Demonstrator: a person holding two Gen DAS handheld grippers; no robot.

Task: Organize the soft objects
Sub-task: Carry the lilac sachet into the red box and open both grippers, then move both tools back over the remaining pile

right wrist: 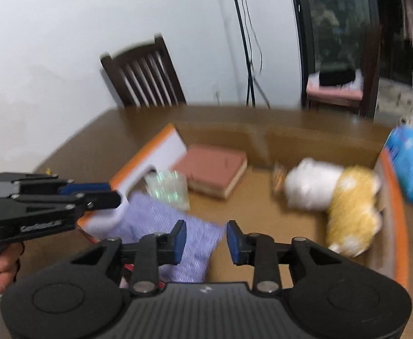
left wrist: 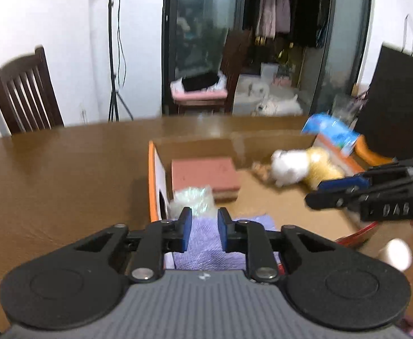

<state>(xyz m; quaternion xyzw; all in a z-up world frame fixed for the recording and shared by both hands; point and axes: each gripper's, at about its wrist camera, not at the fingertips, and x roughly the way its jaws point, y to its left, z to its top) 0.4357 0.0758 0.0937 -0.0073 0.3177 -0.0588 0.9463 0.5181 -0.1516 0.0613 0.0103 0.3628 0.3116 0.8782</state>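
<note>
1. The left gripper [left wrist: 204, 233] is released, its blue pads parted with nothing between them, hovering above the near left part of the cardboard box [right wrist: 313, 141].
2. The right gripper [right wrist: 203, 241] is likewise spread wide and empty, above the box's near edge.
3. A lilac cloth [right wrist: 175, 234] lies at the near left of the box; part of it seems to hang over the wall, though blur makes this uncertain.
4. Just beyond it sits a crinkled clear bag [right wrist: 168, 188], touching a pink sponge block [right wrist: 214, 169] at the far left.
5. A white and yellow plush toy [right wrist: 333, 197] lies on the right side of the box.
6. A blue packet [right wrist: 412, 166] rests outside the box, beyond its right wall, on the wooden table [left wrist: 65, 169].
</note>
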